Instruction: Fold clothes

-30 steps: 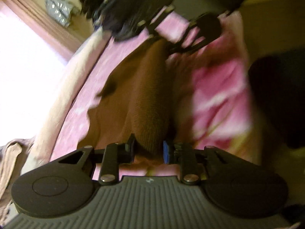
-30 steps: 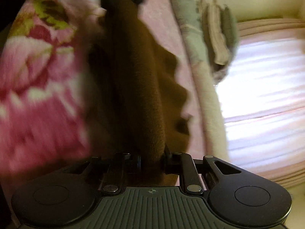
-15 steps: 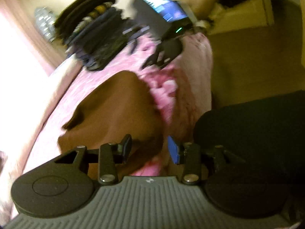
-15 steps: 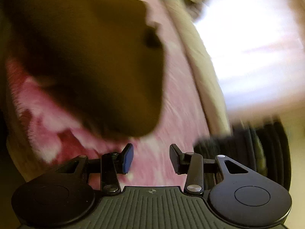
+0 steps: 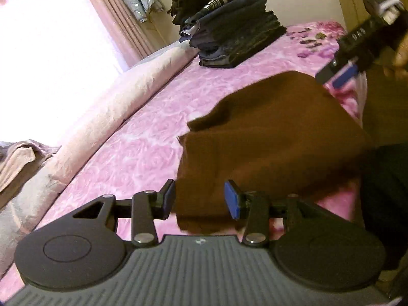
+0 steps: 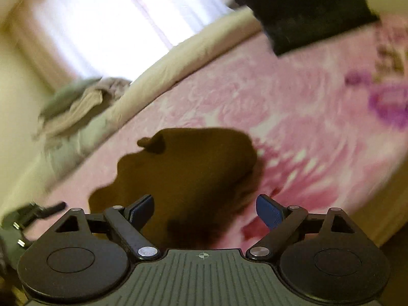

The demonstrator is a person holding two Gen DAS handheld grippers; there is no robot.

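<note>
A brown garment lies in a folded heap on the pink flowered bedspread. My left gripper hovers at its near edge, open. The cloth shows behind the gap, and the blue pads do not press on it. In the right wrist view the same brown garment lies below my right gripper, whose jaws are opening wide with nothing gripped between them. The right gripper also shows at the upper right of the left wrist view, just above the garment's far end.
A stack of folded dark clothes stands at the far end of the bed. A rolled cream quilt runs along the window side, with a crumpled beige garment on it. A person's dark clothing fills the right edge.
A second ago both grippers were shut on the brown garment, stretched between them. Both have let go; the garment now lies on the bed. The right gripper rolled upright and opened wide.
</note>
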